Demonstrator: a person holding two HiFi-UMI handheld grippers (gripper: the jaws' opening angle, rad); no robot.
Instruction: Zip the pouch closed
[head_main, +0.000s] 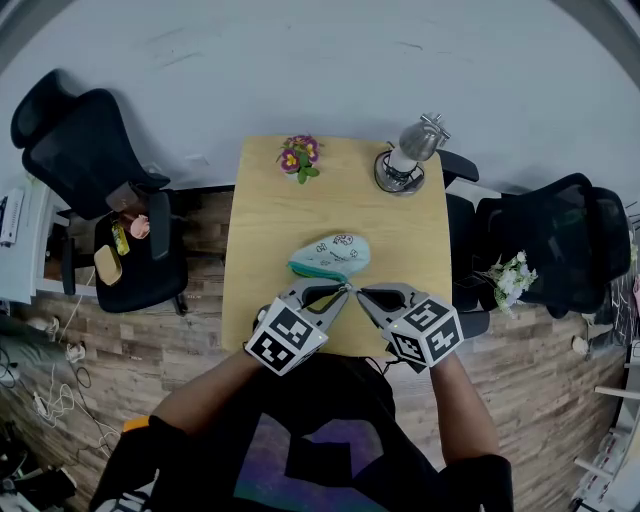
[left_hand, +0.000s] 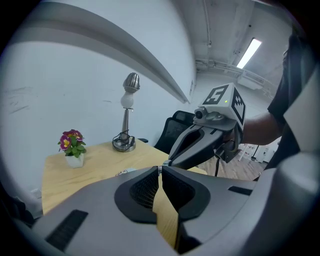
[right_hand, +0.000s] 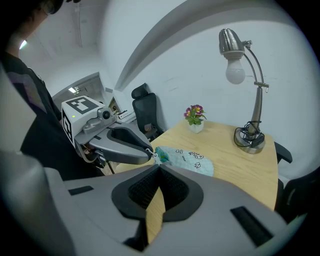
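- On the wooden table (head_main: 270, 230), seen from the head view, the mint-green pouch (head_main: 332, 254) lies flat near the middle. My left gripper (head_main: 343, 289) and right gripper (head_main: 360, 292) meet nose to nose at its near end. A potted flower (head_main: 300, 157) and a desk lamp (head_main: 408, 160) stand at the far edge, well apart from the pouch.
- Left gripper view: my left jaws are pressed together at the tips, and bare tabletop shows through the slot behind them. The right gripper's nose (left_hand: 169, 161) sits just beyond. Only a pale sliver of the pouch (left_hand: 125, 172) peeks over the jaw.
- Right gripper view: my right jaws are also pressed together, their tips at the pouch's (right_hand: 187, 160) teal corner. I cannot tell whether fabric is caught between them. The left gripper (right_hand: 150, 153) reaches in from the left, pinching what looks like a small silvery zip tab (right_hand: 154, 151) at that same corner.
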